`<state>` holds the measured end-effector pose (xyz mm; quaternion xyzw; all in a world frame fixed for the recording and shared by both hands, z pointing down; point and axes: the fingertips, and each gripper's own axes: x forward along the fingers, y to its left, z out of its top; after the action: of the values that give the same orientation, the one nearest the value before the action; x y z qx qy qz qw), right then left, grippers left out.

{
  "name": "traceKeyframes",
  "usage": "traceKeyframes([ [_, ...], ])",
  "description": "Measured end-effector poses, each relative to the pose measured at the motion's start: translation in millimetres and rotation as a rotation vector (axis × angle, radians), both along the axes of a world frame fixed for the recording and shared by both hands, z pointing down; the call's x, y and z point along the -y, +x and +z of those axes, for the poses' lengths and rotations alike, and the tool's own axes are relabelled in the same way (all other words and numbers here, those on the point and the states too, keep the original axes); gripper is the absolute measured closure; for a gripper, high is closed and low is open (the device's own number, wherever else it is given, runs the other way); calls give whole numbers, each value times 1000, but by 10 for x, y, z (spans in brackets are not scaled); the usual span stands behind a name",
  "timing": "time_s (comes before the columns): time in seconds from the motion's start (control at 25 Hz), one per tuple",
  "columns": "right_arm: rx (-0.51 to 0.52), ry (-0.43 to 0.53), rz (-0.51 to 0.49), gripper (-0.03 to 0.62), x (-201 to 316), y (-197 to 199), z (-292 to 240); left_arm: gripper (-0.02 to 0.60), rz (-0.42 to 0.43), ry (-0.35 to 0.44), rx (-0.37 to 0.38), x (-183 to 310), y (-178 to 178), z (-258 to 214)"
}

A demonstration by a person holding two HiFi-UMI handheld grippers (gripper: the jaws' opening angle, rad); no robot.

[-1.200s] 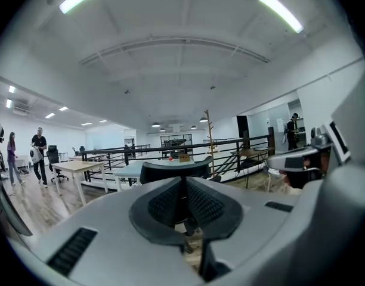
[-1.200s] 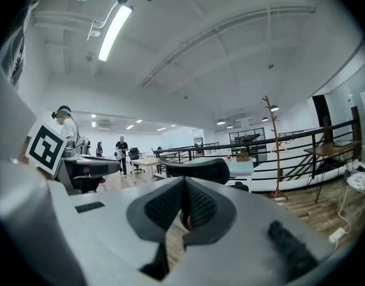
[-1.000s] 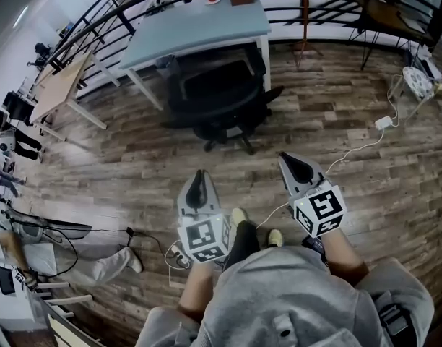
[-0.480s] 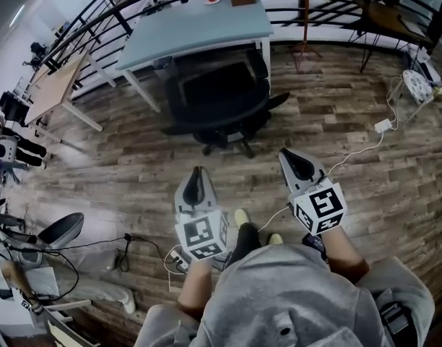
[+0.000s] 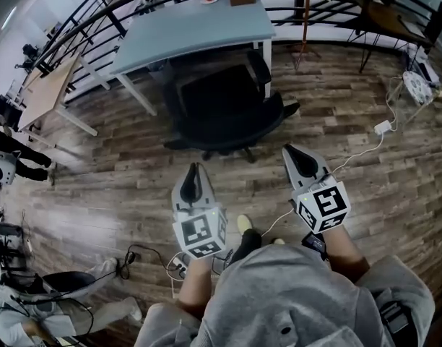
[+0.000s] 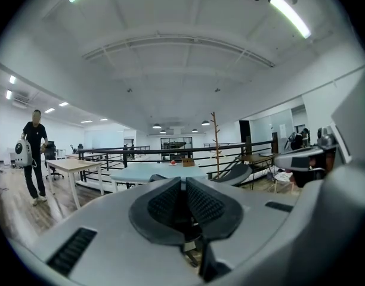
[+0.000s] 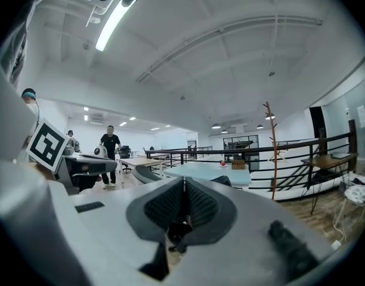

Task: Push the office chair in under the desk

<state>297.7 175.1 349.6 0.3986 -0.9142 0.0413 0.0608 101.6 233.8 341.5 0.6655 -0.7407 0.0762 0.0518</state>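
The desk (image 5: 192,29) has a pale blue top and white legs and stands against the railing. The black office chair (image 5: 222,105) stands in front of it, its back half under the desktop edge and its seat and base out on the wood floor. My left gripper (image 5: 194,170) and right gripper (image 5: 290,151) are held low, short of the chair and touching nothing. Both are shut and empty. In the left gripper view the pads (image 6: 170,204) meet, with the desk (image 6: 149,173) beyond. In the right gripper view the pads (image 7: 197,206) also meet before the desk (image 7: 209,170).
A black railing (image 5: 91,22) runs behind the desk. A wooden table (image 5: 51,89) stands at the left and a coat stand (image 5: 305,9) at the right rear. A white cable with an adapter (image 5: 383,124) lies on the floor. A person (image 6: 34,155) stands far left.
The chair and desk have come nearer and larger in the head view. Both grippers stay shut and have shifted only slightly. The figure on the floor at the far left has slid down the frame.
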Motion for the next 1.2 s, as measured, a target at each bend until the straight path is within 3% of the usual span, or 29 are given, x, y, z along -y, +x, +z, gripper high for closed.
traceKeyframes([
  [0.72,-28,4,169,563,993,-334,11,541,13,-26,-5,840,-816,121],
  [0.8,-35,-4,199,533,1081,-324,20,537,19,-17,-12,908,-883,104],
  [0.88,-31,-28,216,454,1162,-342,37,491,36,-10,-37,985,-937,89],
  [1.0,-28,-59,238,436,1248,-387,83,413,67,-20,-81,1081,-998,119],
  [1.2,-46,-85,276,421,1337,-496,201,359,91,-28,-126,1194,-1094,166],
])
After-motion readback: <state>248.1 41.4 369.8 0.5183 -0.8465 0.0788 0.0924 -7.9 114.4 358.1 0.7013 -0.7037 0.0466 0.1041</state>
